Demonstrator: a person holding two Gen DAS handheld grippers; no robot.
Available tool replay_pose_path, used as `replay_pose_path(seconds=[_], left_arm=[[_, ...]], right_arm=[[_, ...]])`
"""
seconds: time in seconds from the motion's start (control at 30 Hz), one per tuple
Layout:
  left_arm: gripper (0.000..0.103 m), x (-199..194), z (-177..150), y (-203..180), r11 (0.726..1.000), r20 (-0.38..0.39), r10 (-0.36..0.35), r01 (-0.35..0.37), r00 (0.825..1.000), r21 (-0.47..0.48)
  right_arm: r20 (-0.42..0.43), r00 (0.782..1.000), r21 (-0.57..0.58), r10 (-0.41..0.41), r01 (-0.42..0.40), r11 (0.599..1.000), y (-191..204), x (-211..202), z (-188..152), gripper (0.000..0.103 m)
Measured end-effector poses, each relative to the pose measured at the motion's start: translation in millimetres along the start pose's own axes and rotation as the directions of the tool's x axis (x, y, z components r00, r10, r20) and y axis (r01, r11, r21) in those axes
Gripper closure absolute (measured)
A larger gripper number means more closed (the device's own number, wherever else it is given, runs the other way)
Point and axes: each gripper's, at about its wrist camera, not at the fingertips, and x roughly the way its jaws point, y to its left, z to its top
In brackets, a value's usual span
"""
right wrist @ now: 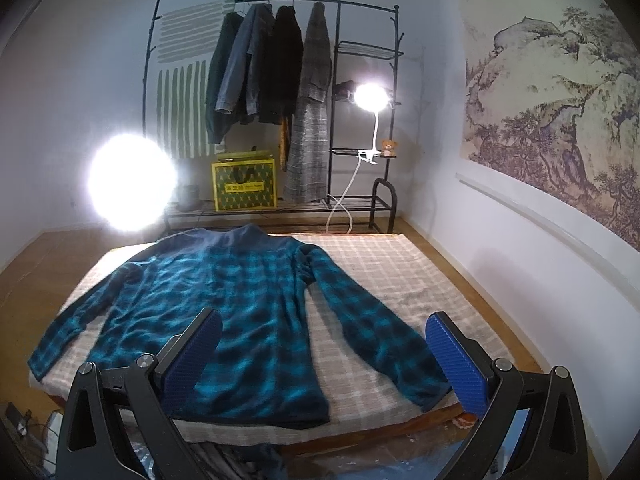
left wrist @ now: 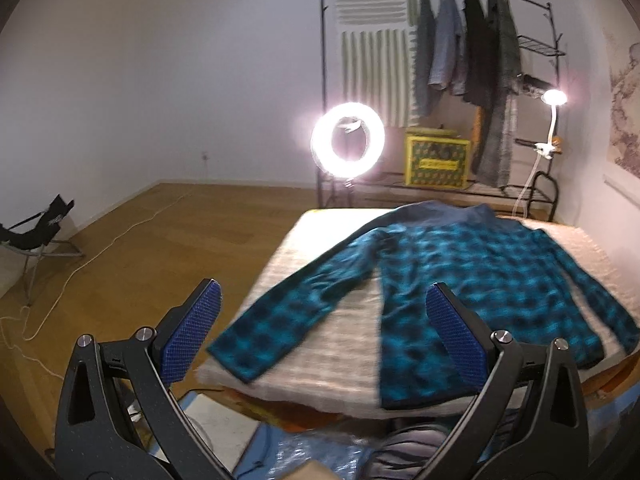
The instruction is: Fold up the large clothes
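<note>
Lying flat and face-down, or so the blurred view suggests, a teal plaid shirt spreads across a checked blanket on a low bed, collar toward the clothes rack, hem at the near edge; both sleeves splay outward, the left one's cuff reaching the blanket's left edge; the left tool and right tool hover above the near end, each spread wide and holding nothing; a clean first fold likely means pinching a sleeve at cuff and shoulder and drawing it across the body, keeping the cloth flat; bare blanket lies on the wall side beyond the right sleeve, while a ring light stands well apart.
</note>
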Motion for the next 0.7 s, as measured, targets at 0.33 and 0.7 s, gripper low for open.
replay_pose_path(seconds=[0.33, 0.7], left_arm=[[0.005, 85.6, -40.5, 127.0, 0.977, -0.172, -0.116, 0.082, 0.978, -0.195], [0.015, 198.5, -104.8, 216.7, 0.892, -0.356, -0.186, 0.006, 0.916, -0.452]], right_arm=[[0.021, 0.998, 0.114, 0.066, -0.067, 0.991, 33.8, -30.3, -0.2, 0.0], [-0.026, 0.991, 0.109, 0.135, -0.131, 0.985, 54.2, -29.2, 2.4, 0.0]])
